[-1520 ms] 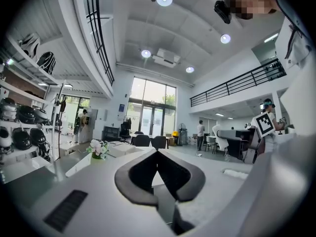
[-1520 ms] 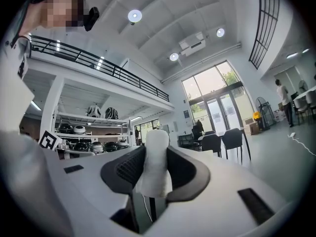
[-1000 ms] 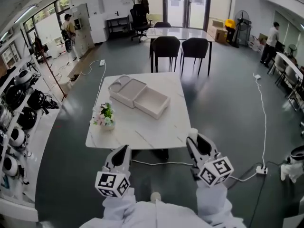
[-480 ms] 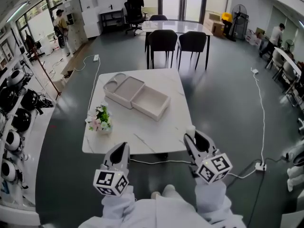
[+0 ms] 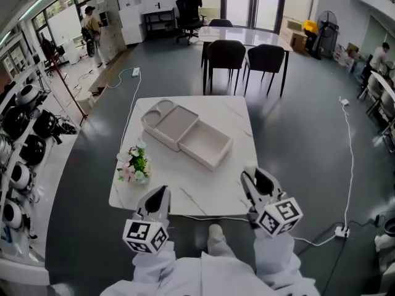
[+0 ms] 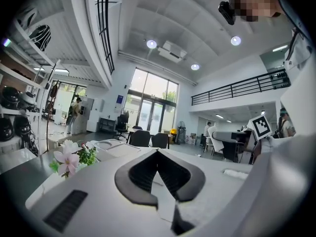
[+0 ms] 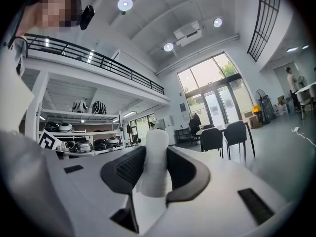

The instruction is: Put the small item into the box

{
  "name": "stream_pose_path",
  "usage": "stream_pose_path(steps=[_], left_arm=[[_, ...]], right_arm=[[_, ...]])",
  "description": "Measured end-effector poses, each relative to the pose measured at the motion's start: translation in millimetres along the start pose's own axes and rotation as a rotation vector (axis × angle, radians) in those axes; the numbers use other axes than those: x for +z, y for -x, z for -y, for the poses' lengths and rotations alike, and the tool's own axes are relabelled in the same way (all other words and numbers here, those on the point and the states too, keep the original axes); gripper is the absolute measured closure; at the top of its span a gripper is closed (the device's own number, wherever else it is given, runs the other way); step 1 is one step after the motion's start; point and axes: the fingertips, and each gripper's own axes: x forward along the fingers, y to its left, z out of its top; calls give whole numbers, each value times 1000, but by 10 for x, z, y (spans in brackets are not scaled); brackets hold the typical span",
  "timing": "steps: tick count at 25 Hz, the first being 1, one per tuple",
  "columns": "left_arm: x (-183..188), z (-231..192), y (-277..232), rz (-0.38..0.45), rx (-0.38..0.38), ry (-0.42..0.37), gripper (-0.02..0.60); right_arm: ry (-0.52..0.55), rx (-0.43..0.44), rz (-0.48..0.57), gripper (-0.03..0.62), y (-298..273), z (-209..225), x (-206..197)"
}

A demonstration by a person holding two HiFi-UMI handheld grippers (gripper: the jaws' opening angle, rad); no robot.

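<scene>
The small item (image 7: 154, 167) — a white, round-topped cylinder — is seen pinched upright between the dark pads of the right gripper (image 5: 257, 182), whose jaws are pressed against its two sides. In the head view it is held over the near right corner of the white marble table (image 5: 162, 187). The box (image 5: 207, 144), open and white, is set on the table at about eleven o'clock from the item and well apart from it. A shallow tray (image 5: 166, 122) with a round recess is laid touching the box at its ten o'clock side. The left gripper (image 5: 157, 197) is held at the item's nine o'clock, by the table's near edge, its jaws pressed together with nothing between them. A small pot of flowers (image 5: 134, 165) is placed at the table's left edge, at eleven o'clock from the left gripper. Beyond the table, at twelve o'clock, two dark chairs (image 5: 226, 55) are drawn up to a second table (image 5: 241, 36), and racks of helmets (image 5: 18, 125) are ranged at nine o'clock — along the left wall.
</scene>
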Motion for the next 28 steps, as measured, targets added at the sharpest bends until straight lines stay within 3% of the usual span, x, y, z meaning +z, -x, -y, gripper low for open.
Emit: stream_pose_path(steps=[16,28], left_arm=[[-157,-269,-1104,-41,101,66,583],[-431,-503,-1561,-109,160,111,582]], right_arm=[[-6,122,-76,474,-1177,829,-54],[31,215,-196,474,-2001,973,-361]])
